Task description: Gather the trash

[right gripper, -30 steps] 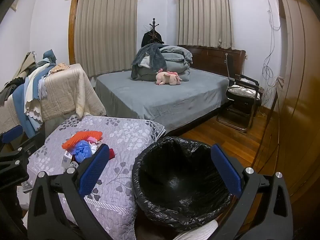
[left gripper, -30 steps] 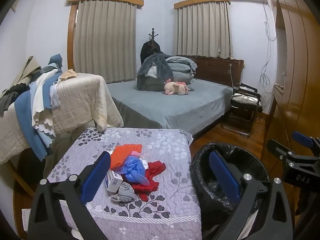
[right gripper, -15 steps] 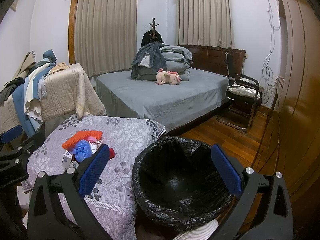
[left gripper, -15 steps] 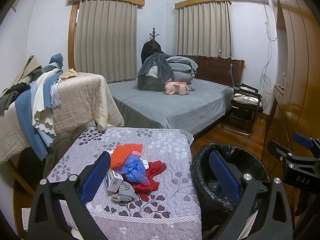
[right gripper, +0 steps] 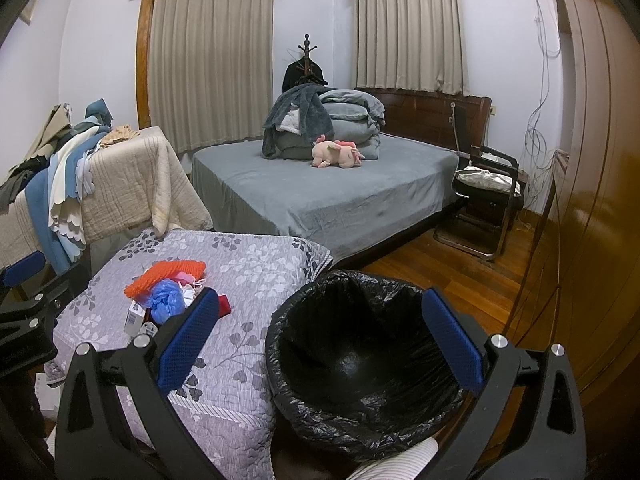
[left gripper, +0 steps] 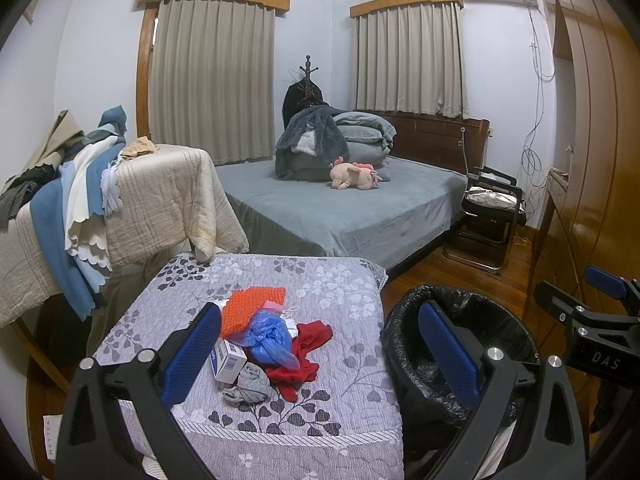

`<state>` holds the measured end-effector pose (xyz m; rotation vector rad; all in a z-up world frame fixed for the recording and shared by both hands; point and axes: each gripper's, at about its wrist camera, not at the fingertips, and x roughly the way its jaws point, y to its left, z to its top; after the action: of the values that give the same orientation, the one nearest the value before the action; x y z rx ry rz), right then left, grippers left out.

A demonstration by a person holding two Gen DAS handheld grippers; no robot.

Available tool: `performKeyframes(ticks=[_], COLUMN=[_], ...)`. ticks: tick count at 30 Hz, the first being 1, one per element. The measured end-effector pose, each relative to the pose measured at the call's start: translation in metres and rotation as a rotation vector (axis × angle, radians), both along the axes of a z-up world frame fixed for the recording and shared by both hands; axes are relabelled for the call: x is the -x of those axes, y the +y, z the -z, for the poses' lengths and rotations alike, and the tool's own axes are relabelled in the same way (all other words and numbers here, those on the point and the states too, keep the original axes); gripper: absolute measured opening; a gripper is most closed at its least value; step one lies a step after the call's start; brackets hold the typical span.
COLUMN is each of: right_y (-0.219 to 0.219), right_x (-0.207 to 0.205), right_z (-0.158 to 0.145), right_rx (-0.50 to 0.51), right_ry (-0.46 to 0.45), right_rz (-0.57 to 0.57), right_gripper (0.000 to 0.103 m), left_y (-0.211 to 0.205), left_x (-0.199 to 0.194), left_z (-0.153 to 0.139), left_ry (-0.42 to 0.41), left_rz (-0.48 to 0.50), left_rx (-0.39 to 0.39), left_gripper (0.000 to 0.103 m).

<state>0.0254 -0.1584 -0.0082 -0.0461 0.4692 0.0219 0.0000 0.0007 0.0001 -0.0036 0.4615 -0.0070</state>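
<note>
Nothing has shifted much since a second ago: both grippers hold the same poses, and the pile on the quilt lies as it did.

From its own camera, the left gripper [left gripper: 320,348] has its blue-padded fingers spread wide with nothing between them. It hangs above the near edge of a grey floral quilt [left gripper: 320,280] that covers a low table-like surface. Seen past its left finger, the trash pile sits on the quilt: a small white and blue carton [left gripper: 228,362], a crumpled blue plastic bag [left gripper: 268,340], an orange knitted cloth [left gripper: 250,308], a red cloth [left gripper: 308,356] and a grey sock [left gripper: 250,388], all touching or overlapping one another.

The right gripper [right gripper: 320,344] is also spread wide and empty, held over a bin lined with a black trash bag [right gripper: 360,364], which stands just beside the quilt's right edge. The bin's inside looks dark, and no contents can be made out.

Farther back stands a bed with a grey cover [right gripper: 320,200], bearing folded bedding [right gripper: 348,124] and a pink plush toy [right gripper: 338,154]. To the left, a beige quilt [left gripper: 160,200] is draped over a rack with blue and white cloths. A dark chair [left gripper: 490,204] stands by the wooden wardrobe [left gripper: 592,160] on the right.
</note>
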Motion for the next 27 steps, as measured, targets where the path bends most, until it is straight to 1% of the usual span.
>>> performKeyframes(ticks=[27], right_y=[0.0023], right_x=[-0.0031], right_z=[0.0031], right_rx=[-0.004], right_ry=[0.004], right_rz=[0.0], right_gripper=[0.098], left_y=[0.0002], left_x=[0.0003], left_z=[0.0], left_ry=[0.003], left_rz=[0.0], left_rx=[0.001], left_gripper=[0.097])
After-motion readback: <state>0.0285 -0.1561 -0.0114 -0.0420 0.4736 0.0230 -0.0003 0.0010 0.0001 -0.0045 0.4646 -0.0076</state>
